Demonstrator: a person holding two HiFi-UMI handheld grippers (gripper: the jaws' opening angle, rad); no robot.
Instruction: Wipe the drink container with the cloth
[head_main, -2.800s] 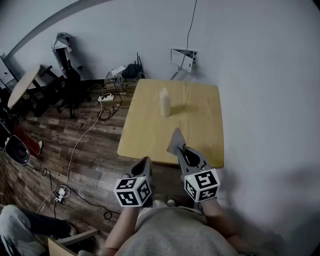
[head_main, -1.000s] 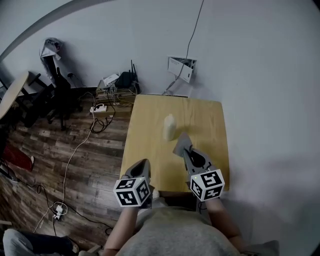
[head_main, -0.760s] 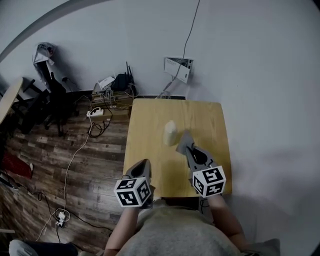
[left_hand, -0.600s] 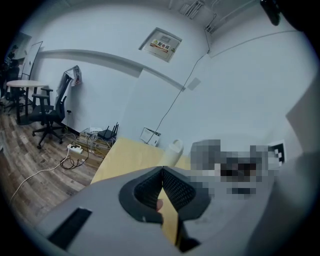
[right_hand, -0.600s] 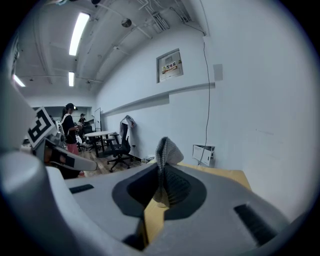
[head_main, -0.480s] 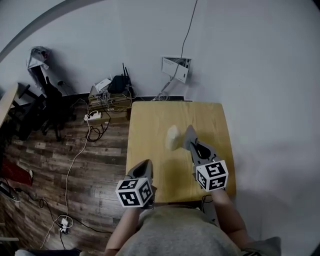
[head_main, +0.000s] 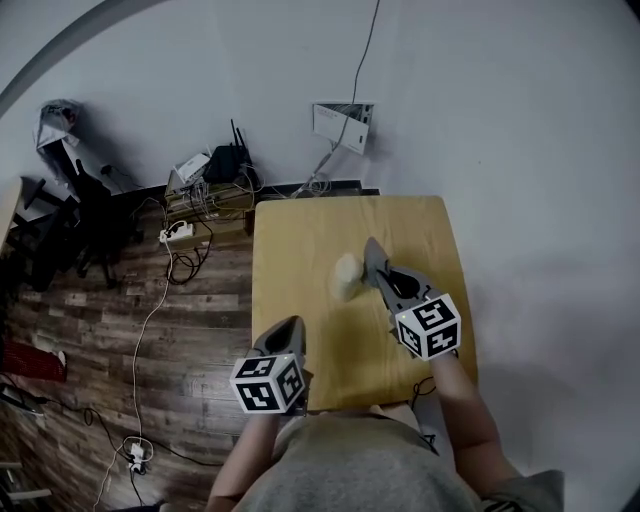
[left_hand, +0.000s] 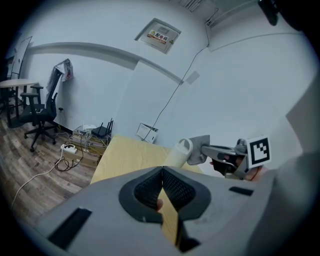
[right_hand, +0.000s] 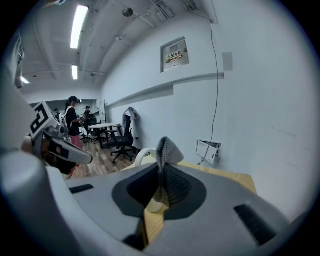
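Drink container: a pale cylindrical drink container (head_main: 346, 276) is seen standing upright near the middle of a light wooden square table (head_main: 300, 230).
Cloth: a small grey woven cloth (head_main: 374, 256) is pinched between the jaws of the right gripper (head_main: 376, 262), with a fold sticking up past the jaw tips (right_hand: 166, 149).
Right gripper: the jaws are closed on the cloth, and the cloth is held at the right side of the container's upper part. From the left gripper view the cloth (left_hand: 199, 149) appears to touch the container (left_hand: 175, 155) by its rim, though contact cannot be confirmed.
Left gripper: the left gripper (head_main: 287, 332) is held over the near left edge of the table, well apart from the container. Its jaws are pressed together with nothing gripped (left_hand: 162, 172).
Surroundings: dark wood plank flooring (head_main: 120, 340) with loose cables (head_main: 150, 300) is seen to the left of the table.
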